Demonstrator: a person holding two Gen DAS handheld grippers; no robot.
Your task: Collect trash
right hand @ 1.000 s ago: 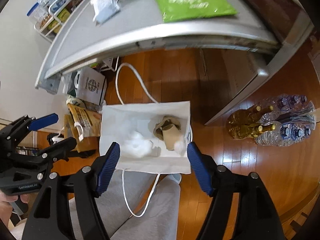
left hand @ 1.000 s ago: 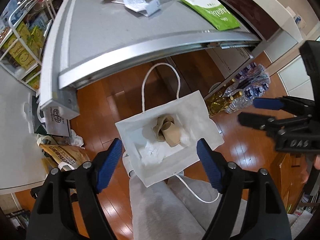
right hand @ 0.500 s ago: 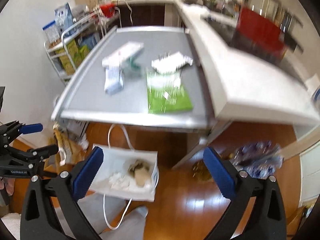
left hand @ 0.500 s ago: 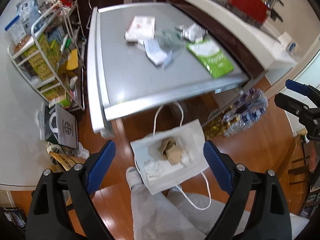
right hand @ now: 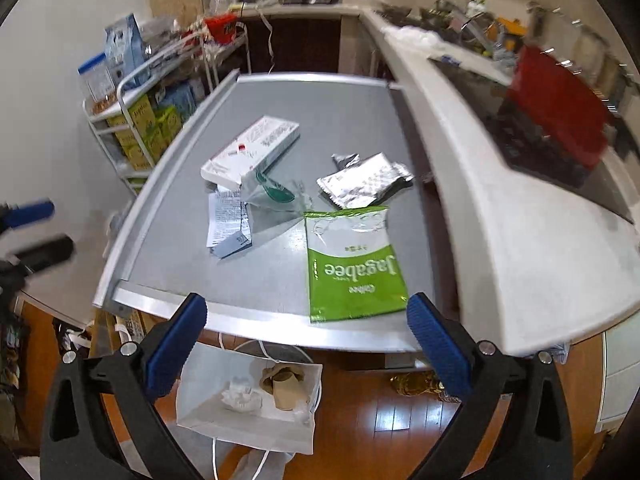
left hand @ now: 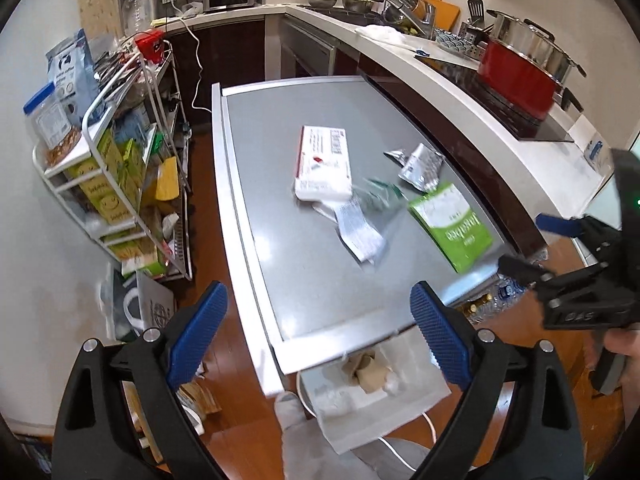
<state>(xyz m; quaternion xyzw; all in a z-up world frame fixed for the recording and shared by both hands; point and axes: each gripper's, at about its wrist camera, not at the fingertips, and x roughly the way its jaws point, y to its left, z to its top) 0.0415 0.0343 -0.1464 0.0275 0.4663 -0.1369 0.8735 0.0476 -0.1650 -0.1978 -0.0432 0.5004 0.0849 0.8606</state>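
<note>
Trash lies on the grey table (right hand: 280,112): a green snack bag (right hand: 354,276) (left hand: 452,228), a silver foil wrapper (right hand: 364,180) (left hand: 422,166), a white box (right hand: 248,148) (left hand: 324,164), a printed leaflet (right hand: 228,216) (left hand: 358,232) and a clear wrapper (right hand: 276,196). Below the table's near edge a white paper bag (right hand: 208,380) (left hand: 380,400) holds tissue and a brown cardboard roll. My left gripper (left hand: 316,300) (right hand: 52,228) hangs above the near edge, its jaws opening with nothing between them. My right gripper (right hand: 307,308) (left hand: 524,240) is open and empty, just short of the green bag.
A wire rack (left hand: 112,160) full of packets stands left of the table. A white counter with a red pot (left hand: 520,80) runs along the right. Bottles (right hand: 416,384) lie on the wood floor. A person's grey trouser leg (left hand: 312,440) is by the paper bag.
Both grippers rose from just over the paper bag and tilted up, so the tabletop now fills the views. Both pairs of jaws spread wider.
</note>
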